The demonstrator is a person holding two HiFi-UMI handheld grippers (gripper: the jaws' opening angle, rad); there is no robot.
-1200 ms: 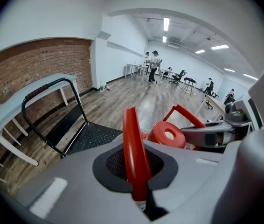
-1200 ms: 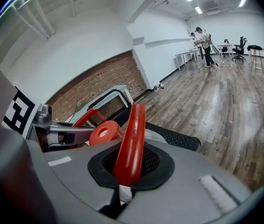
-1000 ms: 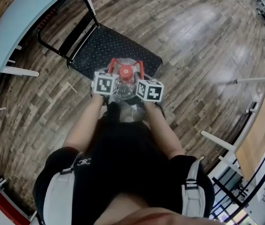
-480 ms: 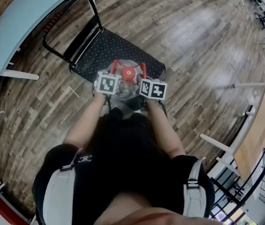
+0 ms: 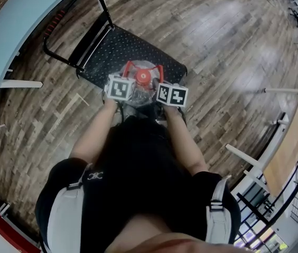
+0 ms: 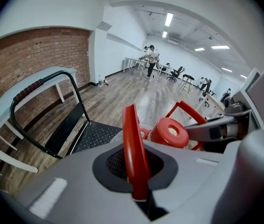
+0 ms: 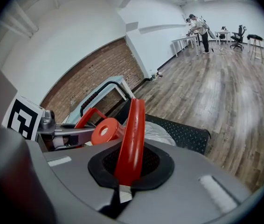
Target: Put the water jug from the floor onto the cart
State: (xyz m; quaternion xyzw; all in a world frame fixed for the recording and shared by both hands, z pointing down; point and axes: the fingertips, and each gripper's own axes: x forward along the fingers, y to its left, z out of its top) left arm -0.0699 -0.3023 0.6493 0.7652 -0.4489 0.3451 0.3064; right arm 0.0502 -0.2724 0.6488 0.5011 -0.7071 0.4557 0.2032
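Note:
The water jug, clear with a red cap (image 5: 142, 76), hangs between my two grippers over the near end of the cart's black studded platform (image 5: 112, 49). I cannot tell whether its base touches the platform. My left gripper (image 5: 121, 88) is shut on the jug's left red handle (image 6: 134, 148). My right gripper (image 5: 170, 95) is shut on the right red handle (image 7: 132, 139). The cap (image 6: 169, 132) shows to the right of the left handle and, in the right gripper view, the cap (image 7: 105, 130) sits left of the right handle. The jug's body is mostly hidden under the grippers.
The cart's black push handle (image 5: 78, 15) rises at its far end, next to a light blue table (image 5: 17, 25). White table legs (image 5: 20, 83) stand to the left. A wooden table (image 5: 291, 146) lies at the right. People (image 6: 150, 57) stand far off across the wooden floor.
Both grippers have carried the jug forward from the cart's near edge to over its platform, sinking slightly. Both grips stay the same.

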